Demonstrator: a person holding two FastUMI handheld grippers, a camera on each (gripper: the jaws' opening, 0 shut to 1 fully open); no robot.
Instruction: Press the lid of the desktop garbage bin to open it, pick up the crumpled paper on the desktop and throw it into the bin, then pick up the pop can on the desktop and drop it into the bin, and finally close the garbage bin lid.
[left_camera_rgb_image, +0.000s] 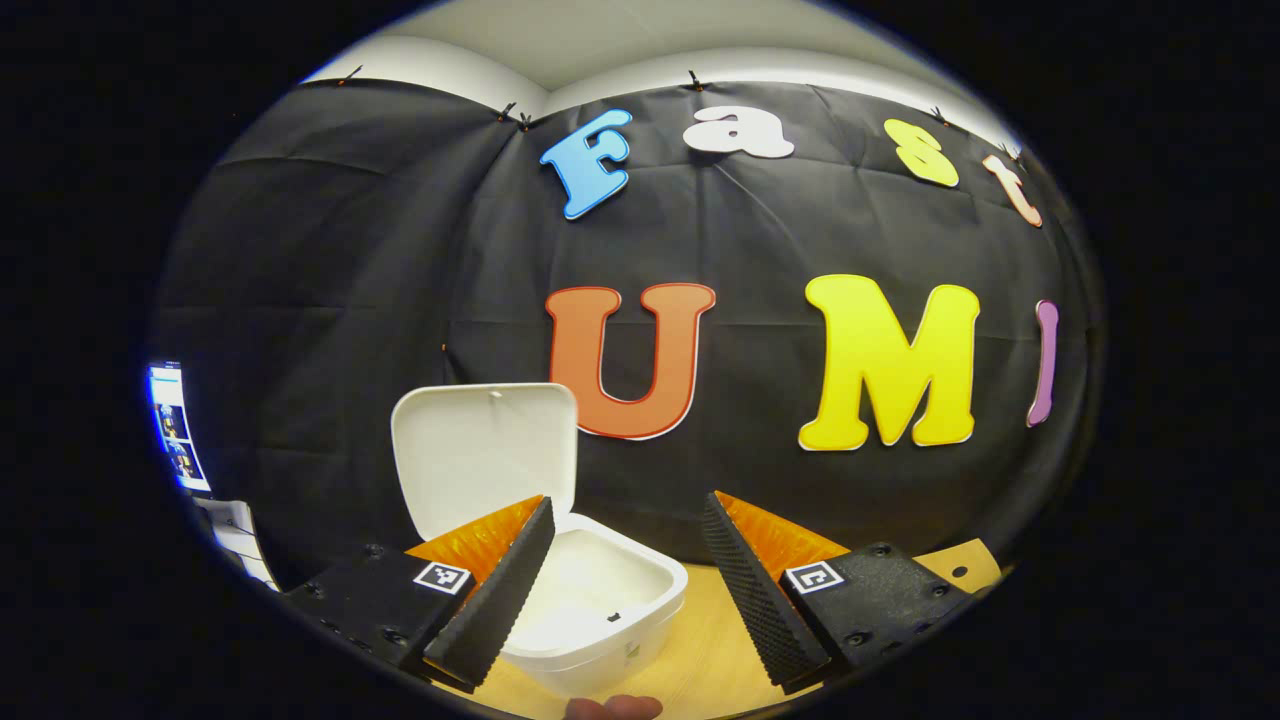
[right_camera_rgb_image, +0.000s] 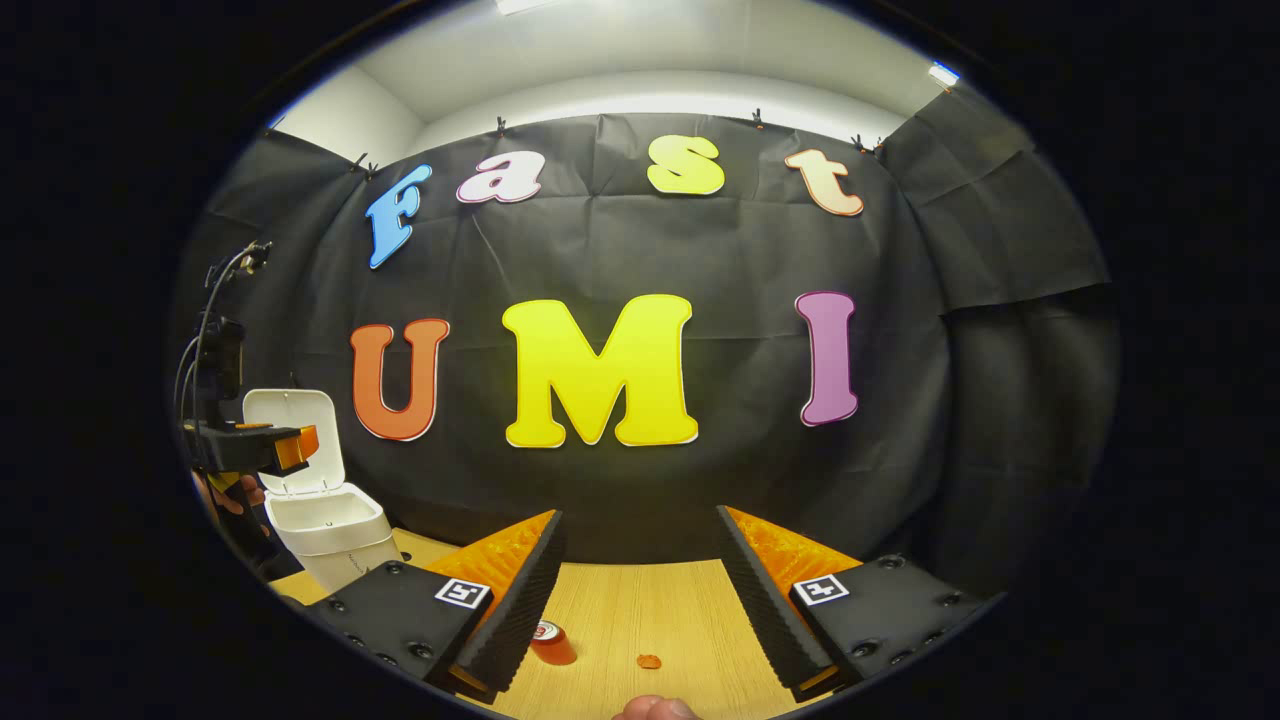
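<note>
Standing open on the wooden table (right_camera_rgb_image: 640, 600), the smooth white bin (left_camera_rgb_image: 600, 610) shows its rounded lid (left_camera_rgb_image: 485, 450) upright.
Both the left gripper (left_camera_rgb_image: 628, 590) and right gripper (right_camera_rgb_image: 640, 600) have ridged jaws spread, empty; the can (right_camera_rgb_image: 550, 642) is half hidden, a small orange scrap (right_camera_rgb_image: 649, 661) nearby is unclear.

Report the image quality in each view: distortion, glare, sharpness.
Left gripper view: strong fisheye bending, the bin and its raised lid bright white with little inner detail, focus sharp. Right gripper view: same bowing, a ceiling light glaring at the top, the pop can small and partly hidden behind a finger, the table evenly lit.
</note>
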